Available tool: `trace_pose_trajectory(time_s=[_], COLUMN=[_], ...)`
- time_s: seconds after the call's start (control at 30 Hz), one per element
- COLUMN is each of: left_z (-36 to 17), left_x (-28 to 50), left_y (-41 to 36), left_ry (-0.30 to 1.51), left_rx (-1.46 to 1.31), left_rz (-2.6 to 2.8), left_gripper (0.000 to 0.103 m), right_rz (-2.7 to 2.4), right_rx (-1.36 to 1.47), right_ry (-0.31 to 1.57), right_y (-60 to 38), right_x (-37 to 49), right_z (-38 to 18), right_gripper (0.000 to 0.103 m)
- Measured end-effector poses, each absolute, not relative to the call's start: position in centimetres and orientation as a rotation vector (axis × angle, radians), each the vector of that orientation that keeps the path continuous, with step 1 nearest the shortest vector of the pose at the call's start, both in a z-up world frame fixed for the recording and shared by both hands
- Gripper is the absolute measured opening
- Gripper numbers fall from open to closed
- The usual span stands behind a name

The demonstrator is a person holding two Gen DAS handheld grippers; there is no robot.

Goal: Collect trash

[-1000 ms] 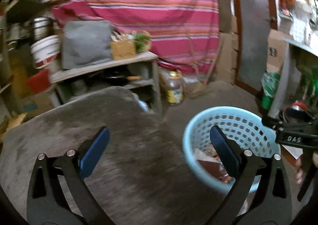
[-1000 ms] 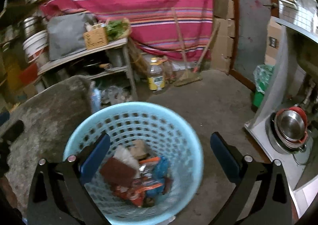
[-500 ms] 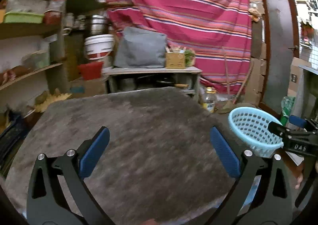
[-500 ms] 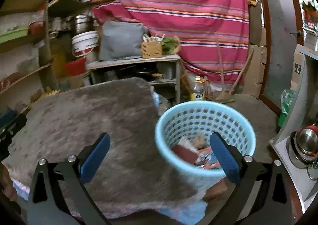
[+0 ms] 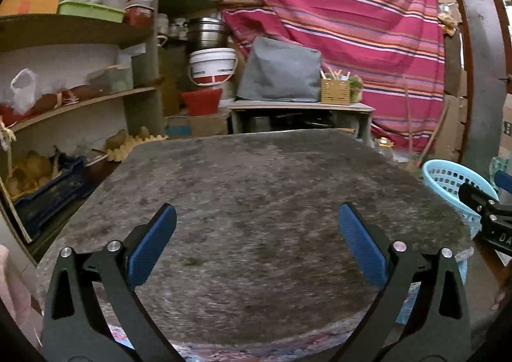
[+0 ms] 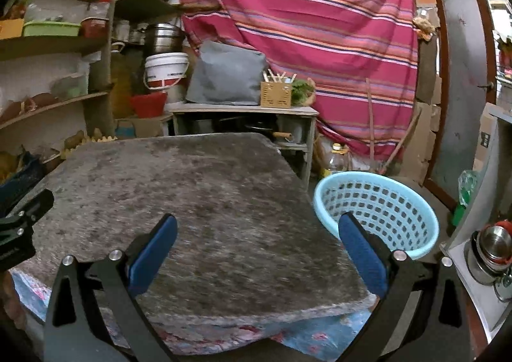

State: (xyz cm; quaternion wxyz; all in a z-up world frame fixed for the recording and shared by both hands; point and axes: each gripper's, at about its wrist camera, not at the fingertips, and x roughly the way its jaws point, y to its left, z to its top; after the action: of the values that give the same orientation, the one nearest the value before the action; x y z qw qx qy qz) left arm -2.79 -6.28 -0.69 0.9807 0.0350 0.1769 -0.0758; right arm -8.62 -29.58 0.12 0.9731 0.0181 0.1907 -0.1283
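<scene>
Both sets of jaws stand wide apart with nothing between the blue pads: my left gripper (image 5: pixel 257 243) and my right gripper (image 6: pixel 257 243) each hang above the grey felt-covered table (image 5: pixel 256 189), gripping nothing. From where I watch, the felt top looks bare. I see the light blue basket (image 6: pixel 380 208) on the floor just past the table's right edge; in the left wrist view only part of its rim shows at the far right, beside the tip of the right gripper. Its inside is hidden from this angle, so I cannot tell what it holds. Behind the table I see a low shelf unit (image 6: pixel 243 112) with a grey cushion (image 6: pixel 228 74) and a small wooden box (image 6: pixel 276 93), backed by a striped red cloth (image 6: pixel 307 19)
</scene>
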Motion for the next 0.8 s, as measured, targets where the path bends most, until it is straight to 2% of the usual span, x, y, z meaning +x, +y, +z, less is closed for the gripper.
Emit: trace_pose_trajectory(time_s=[0.8], left_z=[-1.5], left_x=[-1.3], left_y=[-4.3], left_ry=[0.355], left_rx=[0.034], left_rz=[-0.199], left_gripper=[0.098], right_rz=[-0.271], right_rx=[-0.018], right_ry=[0.362], right_y=[-26.3], right_x=[-6.5], right_z=[0.4], right_gripper=[0.099])
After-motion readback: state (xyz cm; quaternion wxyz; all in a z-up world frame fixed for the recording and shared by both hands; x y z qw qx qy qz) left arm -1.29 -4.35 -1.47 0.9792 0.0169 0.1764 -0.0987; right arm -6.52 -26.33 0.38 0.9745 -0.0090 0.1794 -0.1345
